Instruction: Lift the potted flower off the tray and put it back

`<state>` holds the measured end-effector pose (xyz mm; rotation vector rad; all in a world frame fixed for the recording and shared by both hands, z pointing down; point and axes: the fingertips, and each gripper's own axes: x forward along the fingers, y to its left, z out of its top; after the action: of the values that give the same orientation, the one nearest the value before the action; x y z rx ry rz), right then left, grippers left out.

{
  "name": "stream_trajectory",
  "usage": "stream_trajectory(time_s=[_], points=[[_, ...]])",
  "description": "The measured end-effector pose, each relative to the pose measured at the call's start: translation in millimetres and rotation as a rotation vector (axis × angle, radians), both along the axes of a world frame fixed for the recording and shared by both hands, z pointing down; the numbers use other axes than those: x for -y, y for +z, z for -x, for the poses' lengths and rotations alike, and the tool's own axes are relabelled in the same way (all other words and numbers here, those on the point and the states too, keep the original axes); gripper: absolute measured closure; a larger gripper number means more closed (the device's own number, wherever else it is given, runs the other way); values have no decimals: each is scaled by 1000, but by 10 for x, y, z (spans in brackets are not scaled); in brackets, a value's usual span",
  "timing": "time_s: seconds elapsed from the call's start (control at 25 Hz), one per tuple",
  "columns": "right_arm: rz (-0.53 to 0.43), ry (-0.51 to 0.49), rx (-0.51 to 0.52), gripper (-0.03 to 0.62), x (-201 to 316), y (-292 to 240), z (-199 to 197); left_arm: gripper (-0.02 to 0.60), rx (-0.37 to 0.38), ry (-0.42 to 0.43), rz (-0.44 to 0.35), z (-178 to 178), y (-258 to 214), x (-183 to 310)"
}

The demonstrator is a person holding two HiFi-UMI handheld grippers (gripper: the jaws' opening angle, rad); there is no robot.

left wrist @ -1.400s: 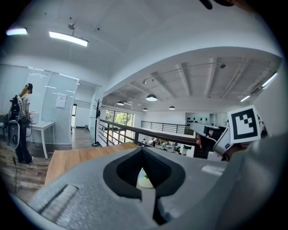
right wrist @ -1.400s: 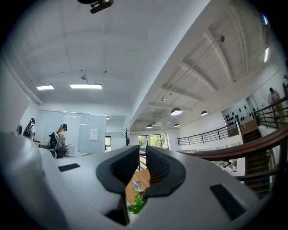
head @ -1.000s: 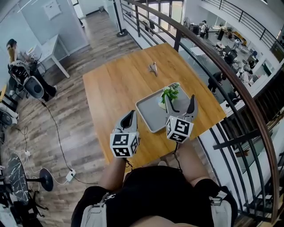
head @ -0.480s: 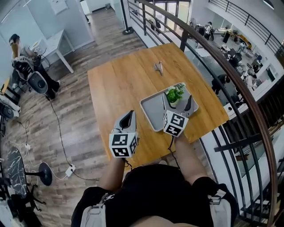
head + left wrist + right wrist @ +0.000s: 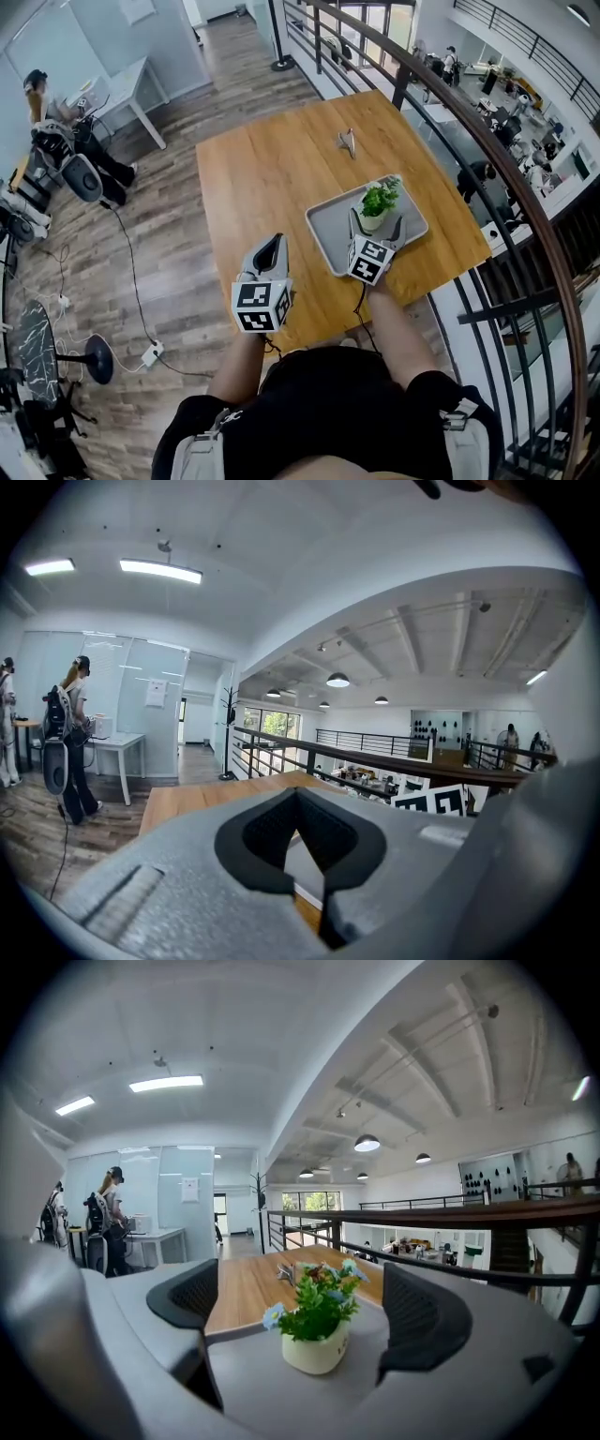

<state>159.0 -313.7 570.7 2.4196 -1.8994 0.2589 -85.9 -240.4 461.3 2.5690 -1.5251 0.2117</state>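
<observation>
- Right tongs point(image 5: 378, 223), spread wide after just opening, flank the potted flower point(image 5: 377, 202) without touching it.
- Left tongs point(image 5: 270, 251) are pressed together, with nothing between them.
- The cream pot point(image 5: 314, 1350) holds green leaves and small blue blooms, and stands upright on the grey tray point(image 5: 330, 230).
- The tray lies on the wooden surface point(image 5: 262, 169).

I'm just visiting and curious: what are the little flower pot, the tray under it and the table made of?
The pot looks like glazed ceramic: cream, smooth, even surface; plastic is possible. The tray seems matte grey plastic or painted metal: even colour, rounded raised rim. The table looks like wood or veneer: warm tone, plank lines, grain.
</observation>
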Motion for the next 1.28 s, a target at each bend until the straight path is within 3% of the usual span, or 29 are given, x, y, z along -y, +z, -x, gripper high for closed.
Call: stream_trajectory(time_s=[0.4,0.88,1.28], points=[[159,8,50,63,6,678,-48,566,11,-8,12,-4,63,19],[341,-18,22,65,348,1200,21,566,22,-72,32,201,70,129],[421,62,69,65,707,1607,-141,566,76,-138,83,468,240,259]])
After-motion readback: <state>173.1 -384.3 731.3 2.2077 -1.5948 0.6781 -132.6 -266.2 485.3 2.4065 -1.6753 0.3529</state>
